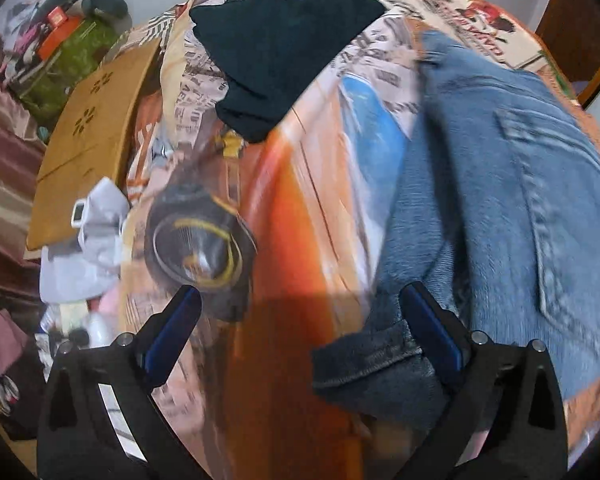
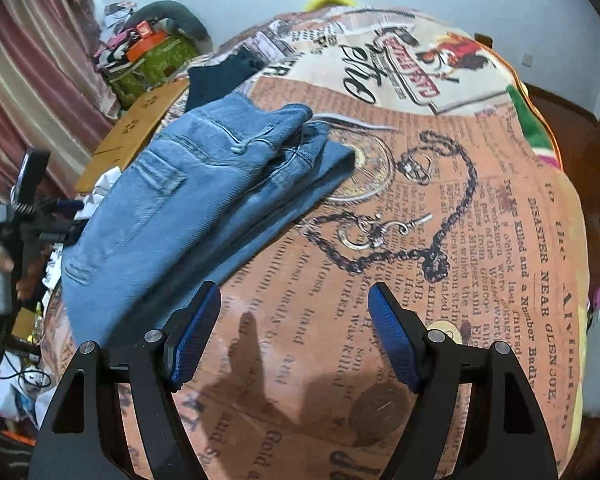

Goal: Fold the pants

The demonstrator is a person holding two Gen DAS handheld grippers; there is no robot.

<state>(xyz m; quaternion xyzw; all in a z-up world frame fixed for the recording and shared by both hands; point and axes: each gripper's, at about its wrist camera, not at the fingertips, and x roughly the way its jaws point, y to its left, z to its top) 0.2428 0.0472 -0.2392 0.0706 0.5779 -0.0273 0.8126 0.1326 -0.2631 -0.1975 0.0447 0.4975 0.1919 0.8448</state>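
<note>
Both grippers are spread wide, holding nothing: left gripper (image 1: pixel 300 320) beside the jeans' hem, right gripper (image 2: pixel 294 316) over bare bedspread (image 2: pixel 440 200). Jeans (image 2: pixel 204 188) lie bundled at centre-left, apparently folded; perhaps only tidying remains.

Left gripper (image 1: pixel 300 332): matte black plastic body w/ two angled arms, each w/ a triangular cutout. Finger pads (image 1: pixel 174 336) are blue, ribbed. Round silver screw heads sit at the arm pivots, just behind the pads. A white strip shows on the arm beside the left-hand pad.

Right gripper (image 2: pixel 294 334): same build, black frame, blue textured pads (image 2: pixel 194 336), silver pivot screws, triangular cutouts behind the screws.
</note>
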